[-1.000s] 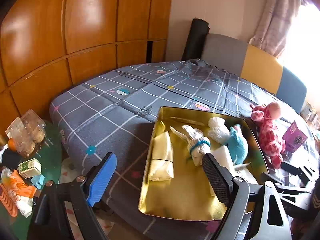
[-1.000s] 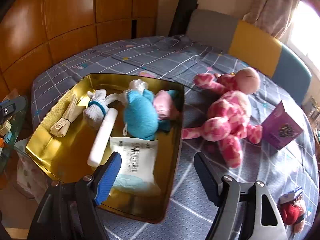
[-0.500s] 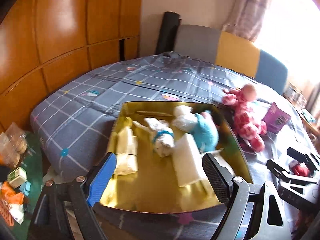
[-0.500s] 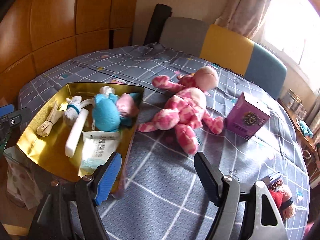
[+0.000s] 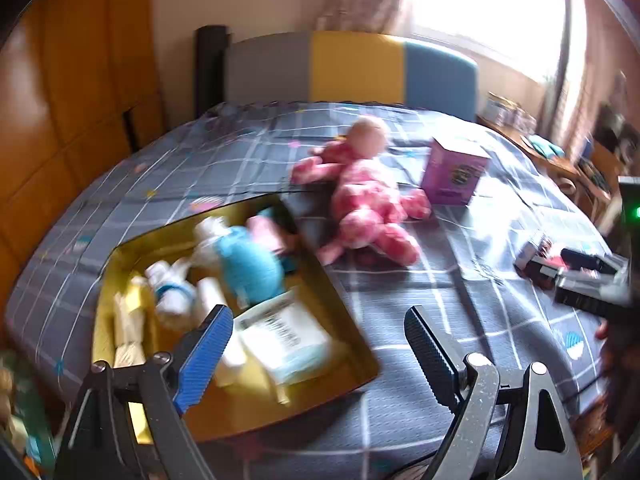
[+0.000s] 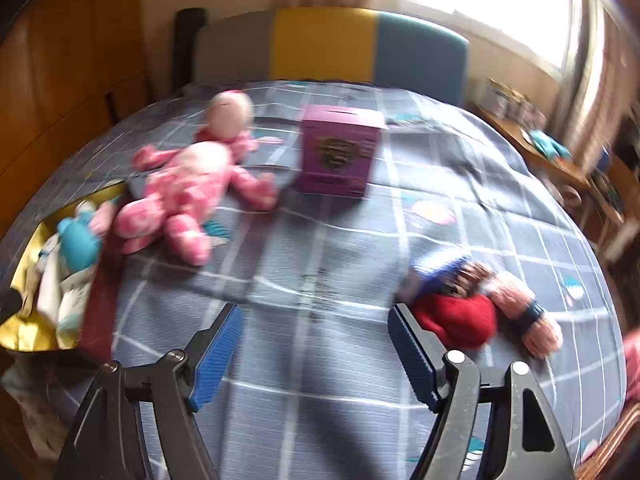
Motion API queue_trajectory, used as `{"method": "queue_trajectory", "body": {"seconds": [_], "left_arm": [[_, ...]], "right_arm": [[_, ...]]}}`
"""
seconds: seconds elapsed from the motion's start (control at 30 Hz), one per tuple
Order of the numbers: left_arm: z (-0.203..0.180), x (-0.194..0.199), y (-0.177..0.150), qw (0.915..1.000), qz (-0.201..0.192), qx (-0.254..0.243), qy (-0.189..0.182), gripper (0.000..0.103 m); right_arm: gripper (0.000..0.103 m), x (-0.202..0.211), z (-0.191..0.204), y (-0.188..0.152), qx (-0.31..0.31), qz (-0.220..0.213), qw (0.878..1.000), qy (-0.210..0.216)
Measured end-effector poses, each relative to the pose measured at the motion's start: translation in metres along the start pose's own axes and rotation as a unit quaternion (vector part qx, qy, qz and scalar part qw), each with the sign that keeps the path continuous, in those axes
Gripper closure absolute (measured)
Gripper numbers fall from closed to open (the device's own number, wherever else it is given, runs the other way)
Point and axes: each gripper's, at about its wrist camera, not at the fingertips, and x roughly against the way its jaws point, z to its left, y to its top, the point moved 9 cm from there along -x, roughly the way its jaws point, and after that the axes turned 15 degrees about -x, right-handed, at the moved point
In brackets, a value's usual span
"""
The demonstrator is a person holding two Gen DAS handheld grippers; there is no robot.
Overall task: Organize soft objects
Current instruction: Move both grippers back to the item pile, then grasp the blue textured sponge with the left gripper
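Grippers, left (image 5: 318,332) and right (image 6: 316,332), both empty and apart, have swung from tray (image 5: 362,364) toward doll (image 6: 472,304) at 2 o'clock; likely next pick.

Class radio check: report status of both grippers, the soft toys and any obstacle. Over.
Left gripper open, empty. Right gripper open, empty. Pink plush and red doll outside gold tray. Purple box beside pink plush.
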Motion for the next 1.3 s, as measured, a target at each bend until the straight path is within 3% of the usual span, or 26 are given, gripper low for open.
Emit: {"method": "queue_trajectory", "body": {"seconds": [0.13, 0.27, 0.43, 0.7, 0.77, 0.87, 0.93, 1.1, 1.17, 1.3], "left_arm": [[-0.033, -0.009, 0.016, 0.9989, -0.002, -0.036, -0.030, 0.014], [-0.073, -0.020, 0.031, 0.9942, -0.001, -0.084, -0.067, 0.014], [-0.119, -0.039, 0.047, 0.9868, 0.007, -0.121, -0.108, 0.014], [-0.191, -0.071, 0.087, 0.9735, 0.013, -0.156, -0.167, 0.016], [-0.213, -0.079, 0.097, 0.9674, 0.015, -0.169, -0.188, 0.021], [-0.247, -0.092, 0.108, 0.9568, 0.020, -0.193, -0.217, 0.037], [-0.265, -0.099, 0.115, 0.9508, 0.020, -0.211, -0.226, 0.047], [-0.307, -0.126, 0.128, 0.9376, 0.029, -0.244, -0.246, 0.055], [-0.320, -0.140, 0.132, 0.9349, 0.039, -0.256, -0.243, 0.061], [-0.336, -0.164, 0.142, 0.9345, 0.053, -0.254, -0.243, 0.061]], "right_arm": [[0.027, 0.007, -0.083, 0.018, -0.088, -0.006, 0.995, -0.040], [0.027, 0.015, -0.165, 0.034, -0.178, -0.021, 0.980, -0.091], [0.027, 0.019, -0.224, 0.035, -0.249, -0.030, 0.962, -0.110], [0.027, 0.009, -0.238, 0.024, -0.317, -0.004, 0.947, -0.043], [0.027, 0.004, -0.239, 0.019, -0.337, 0.007, 0.941, -0.023], [0.027, -0.001, -0.242, 0.011, -0.364, 0.020, 0.931, -0.005], [0.027, 0.002, -0.243, 0.013, -0.369, 0.010, 0.929, 0.011], [0.027, 0.000, -0.240, 0.012, -0.371, 0.017, 0.928, 0.027], [0.027, -0.001, -0.237, 0.012, -0.365, 0.023, 0.930, 0.033], [0.027, -0.004, -0.234, 0.010, -0.361, 0.031, 0.931, 0.040]]}}
